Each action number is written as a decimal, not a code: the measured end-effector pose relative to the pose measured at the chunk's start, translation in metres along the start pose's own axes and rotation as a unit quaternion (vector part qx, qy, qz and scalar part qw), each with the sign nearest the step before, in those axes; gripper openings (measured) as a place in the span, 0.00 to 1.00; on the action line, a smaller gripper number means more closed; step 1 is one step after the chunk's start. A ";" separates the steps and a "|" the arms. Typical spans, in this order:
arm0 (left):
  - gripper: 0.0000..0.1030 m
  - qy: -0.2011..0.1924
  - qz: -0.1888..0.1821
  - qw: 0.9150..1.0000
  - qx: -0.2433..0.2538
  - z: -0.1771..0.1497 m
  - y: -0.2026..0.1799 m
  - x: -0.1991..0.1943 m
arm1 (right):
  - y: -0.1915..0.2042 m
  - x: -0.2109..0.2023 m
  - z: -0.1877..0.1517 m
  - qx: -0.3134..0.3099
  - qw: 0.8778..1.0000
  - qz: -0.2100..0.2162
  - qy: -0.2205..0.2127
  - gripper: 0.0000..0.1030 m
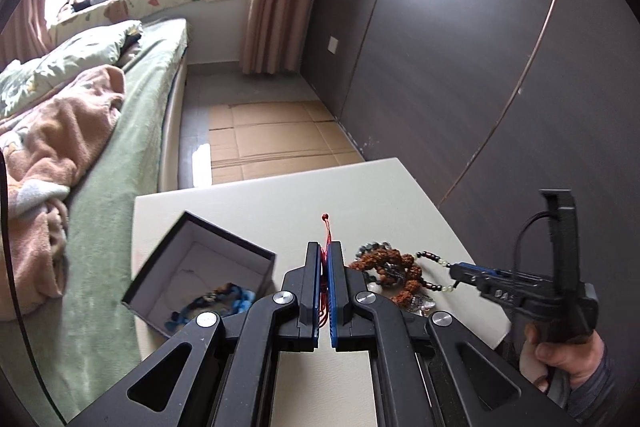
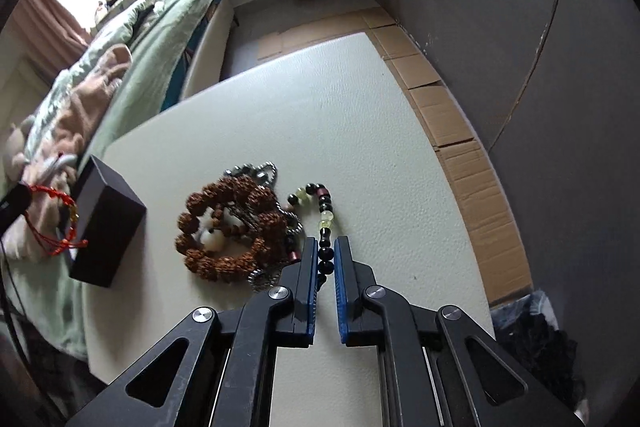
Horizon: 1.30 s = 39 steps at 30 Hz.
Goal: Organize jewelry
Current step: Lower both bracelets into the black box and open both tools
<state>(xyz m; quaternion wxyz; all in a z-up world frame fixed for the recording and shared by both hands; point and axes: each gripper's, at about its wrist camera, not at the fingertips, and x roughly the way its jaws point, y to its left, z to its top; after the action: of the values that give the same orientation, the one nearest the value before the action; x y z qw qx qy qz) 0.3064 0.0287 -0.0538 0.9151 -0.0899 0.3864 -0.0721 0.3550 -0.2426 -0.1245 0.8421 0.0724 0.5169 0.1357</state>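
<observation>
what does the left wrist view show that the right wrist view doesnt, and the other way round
Only the left wrist view shows the inside of the box, open, with a blue bracelet in it, and the hand carrying the right gripper.

Only the right wrist view shows the whole red bracelet hanging from the left gripper, and a dark bag on the floor.

Both show the brown bead pile, the box, the table, and the right gripper shut on the dark bead strand.
</observation>
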 end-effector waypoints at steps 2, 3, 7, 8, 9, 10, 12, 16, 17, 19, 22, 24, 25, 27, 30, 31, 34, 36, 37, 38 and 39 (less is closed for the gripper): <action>0.03 -0.005 0.002 1.000 -0.004 0.002 0.006 -0.005 | 0.000 -0.011 0.001 0.014 1.000 0.021 -0.018 0.09; 0.03 -0.008 0.004 1.000 -0.007 0.003 0.010 -0.009 | 0.000 -0.018 0.000 0.021 0.999 0.027 -0.029 0.09; 0.03 -0.018 0.010 1.000 -0.012 0.005 0.024 -0.022 | 0.011 -0.030 0.004 0.039 0.995 0.063 -0.067 0.09; 0.03 -0.019 0.011 1.000 -0.014 0.005 0.028 -0.024 | 0.015 -0.034 0.004 0.043 0.993 0.077 -0.077 0.09; 0.03 -0.020 0.011 1.000 -0.016 0.006 0.032 -0.026 | 0.025 -0.033 0.007 0.045 0.992 0.086 -0.084 0.09; 0.03 -0.020 0.011 1.000 -0.018 0.006 0.036 -0.028 | 0.031 -0.033 0.007 0.048 0.990 0.096 -0.090 0.09; 0.03 -0.021 0.009 0.999 -0.024 0.007 0.043 -0.029 | 0.046 -0.033 0.008 0.053 0.986 0.123 -0.097 0.09; 0.03 -0.017 0.006 0.999 -0.040 0.009 0.058 -0.027 | 0.077 -0.032 0.009 0.045 0.979 0.164 -0.111 0.09; 0.03 -0.013 0.006 0.999 -0.043 0.009 0.061 -0.025 | 0.087 -0.032 0.010 0.040 0.977 0.176 -0.113 0.09; 0.03 -0.006 0.001 0.999 -0.050 0.009 0.067 -0.022 | 0.102 -0.031 0.008 0.030 0.974 0.192 -0.116 0.09; 0.07 0.009 0.007 0.998 -0.059 0.008 0.075 -0.017 | 0.123 -0.028 0.007 0.016 0.969 0.217 -0.116 0.09; 0.31 0.026 0.029 0.997 -0.071 0.007 0.083 -0.011 | 0.139 -0.025 0.006 0.008 0.966 0.232 -0.111 0.09; 0.57 0.028 0.030 0.996 -0.080 0.005 0.088 -0.010 | 0.143 -0.022 0.006 0.006 0.965 0.237 -0.108 0.09; 0.80 0.015 0.037 0.995 -0.093 0.001 0.097 -0.014 | 0.155 -0.015 0.006 0.002 0.964 0.244 -0.101 0.09; 0.81 0.006 0.047 0.994 -0.095 -0.002 0.106 -0.022 | 0.169 -0.007 0.005 0.001 0.963 0.255 -0.088 0.09; 0.81 0.007 0.048 0.994 -0.097 -0.004 0.109 -0.024 | 0.172 -0.005 0.005 -0.001 0.962 0.258 -0.087 0.09; 0.81 0.004 0.062 0.993 -0.097 -0.008 0.116 -0.032 | 0.184 -0.004 0.005 -0.010 0.961 0.262 -0.087 0.09; 0.81 -0.002 0.070 0.993 -0.097 -0.011 0.121 -0.039 | 0.190 -0.001 0.007 -0.014 0.959 0.270 -0.087 0.09; 0.81 -0.004 0.070 0.993 -0.098 -0.012 0.123 -0.042 | 0.193 0.000 0.008 -0.015 0.958 0.273 -0.086 0.09; 0.81 -0.006 0.068 0.993 -0.099 -0.014 0.125 -0.045 | 0.199 0.003 0.009 -0.019 0.958 0.275 -0.082 0.09; 0.81 -0.008 0.067 0.993 -0.099 -0.015 0.126 -0.046 | 0.205 0.006 0.010 -0.025 0.959 0.273 -0.077 0.09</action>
<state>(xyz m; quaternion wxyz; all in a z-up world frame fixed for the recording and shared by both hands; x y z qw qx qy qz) 0.2716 0.1593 -0.0605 0.9074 -0.1543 0.3898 0.0292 0.3350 -0.0453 -0.0716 0.8118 0.1996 0.4080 0.3670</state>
